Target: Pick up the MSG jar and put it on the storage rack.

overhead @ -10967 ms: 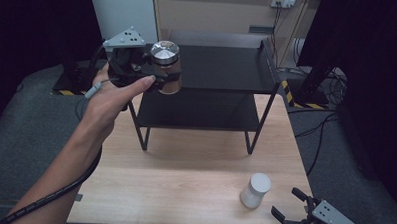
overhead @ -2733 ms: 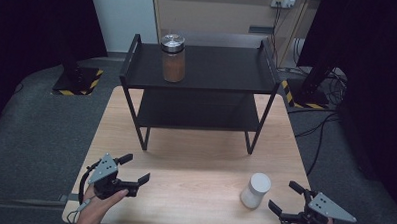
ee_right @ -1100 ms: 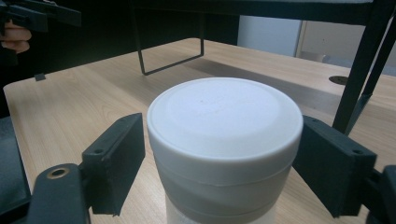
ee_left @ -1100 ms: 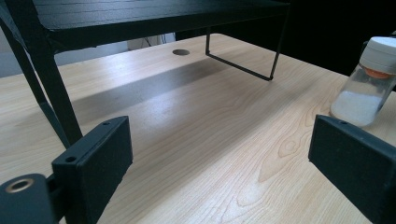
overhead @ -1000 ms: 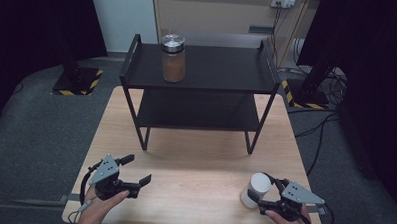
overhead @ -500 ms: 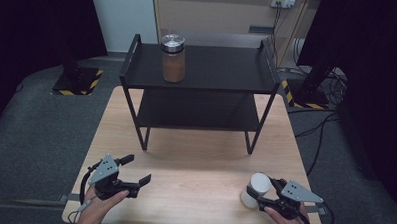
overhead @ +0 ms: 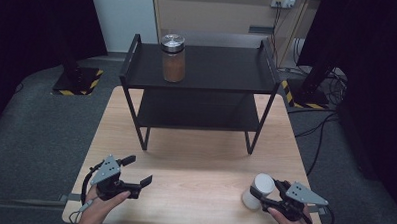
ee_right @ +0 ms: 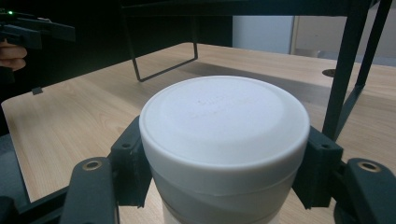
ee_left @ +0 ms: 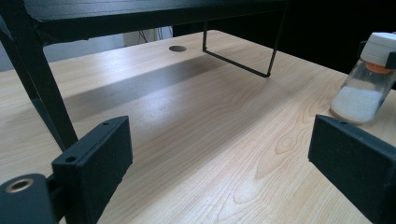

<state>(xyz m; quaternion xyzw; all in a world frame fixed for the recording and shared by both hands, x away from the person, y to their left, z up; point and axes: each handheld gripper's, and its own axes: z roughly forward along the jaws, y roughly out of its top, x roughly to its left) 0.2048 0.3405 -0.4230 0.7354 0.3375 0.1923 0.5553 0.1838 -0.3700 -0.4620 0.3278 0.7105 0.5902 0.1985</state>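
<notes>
Right gripper (overhead: 263, 192): held in the person's right hand (overhead: 289, 220) at the near right corner of the table (overhead: 204, 167), hand entering from the bottom edge, gripper lying low and roughly level, pointing left and slightly away from the person. Jaws have just been closing and now clamp the white-lidded jar (overhead: 259, 190) at its cap, one black pad on each side, as the right gripper view shows close up (ee_right: 224, 140). Grey three-cornered plate on top faces up.

White-lidded jar: upright on the table near the right front edge, clear body with white powder in the bottom, seen from the left gripper view (ee_left: 369, 79) with an orange band under the cap.

Left gripper (overhead: 134, 172): held in the left hand (overhead: 100, 208) at the near left corner, low over the wood, pointing right and away. Jaws stand wide apart with only bare tabletop between them. Well apart from the jar.

Black shelf rack (overhead: 202, 87): two tiers, standing on the far half of the table.

Brown-filled jar (overhead: 173, 58): metal lid, upright on the top tier, left of centre.
</notes>
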